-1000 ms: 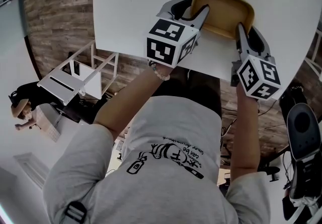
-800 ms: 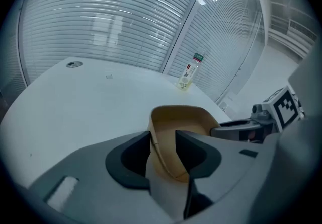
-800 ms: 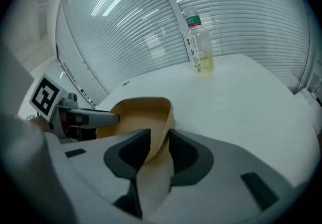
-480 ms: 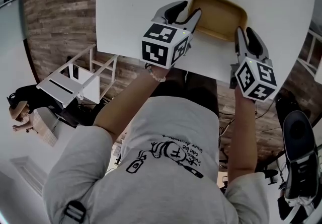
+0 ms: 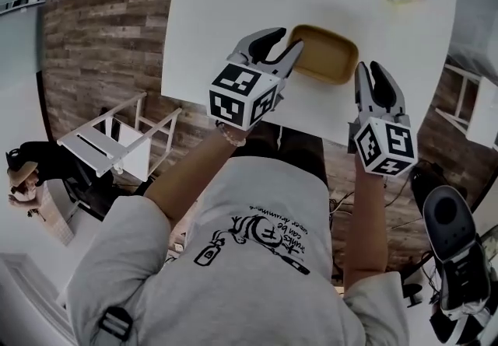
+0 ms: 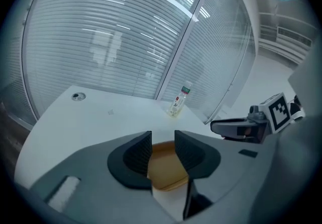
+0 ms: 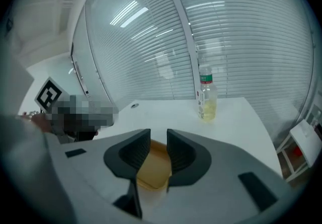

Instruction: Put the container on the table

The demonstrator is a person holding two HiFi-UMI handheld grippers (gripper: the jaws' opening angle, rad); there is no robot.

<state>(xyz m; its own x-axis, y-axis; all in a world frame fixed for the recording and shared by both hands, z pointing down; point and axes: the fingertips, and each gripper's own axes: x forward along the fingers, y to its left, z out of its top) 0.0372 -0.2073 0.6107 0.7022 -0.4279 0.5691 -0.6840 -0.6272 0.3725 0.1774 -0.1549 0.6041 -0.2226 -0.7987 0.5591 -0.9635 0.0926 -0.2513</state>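
Since the tan container (image 5: 323, 53) sits flat on the white table (image 5: 233, 18), with the left gripper (image 5: 278, 45) spread and empty just beside its 9 o'clock rim and the right gripper (image 5: 371, 72) likewise parted at 4 o'clock, both are best drawn straight toward 6 o'clock without clipping that rim.

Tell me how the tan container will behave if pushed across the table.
It likely slides rather than tips: the container looks shallow, wide and flat on the table. It is probably light, being empty and thin-walled.
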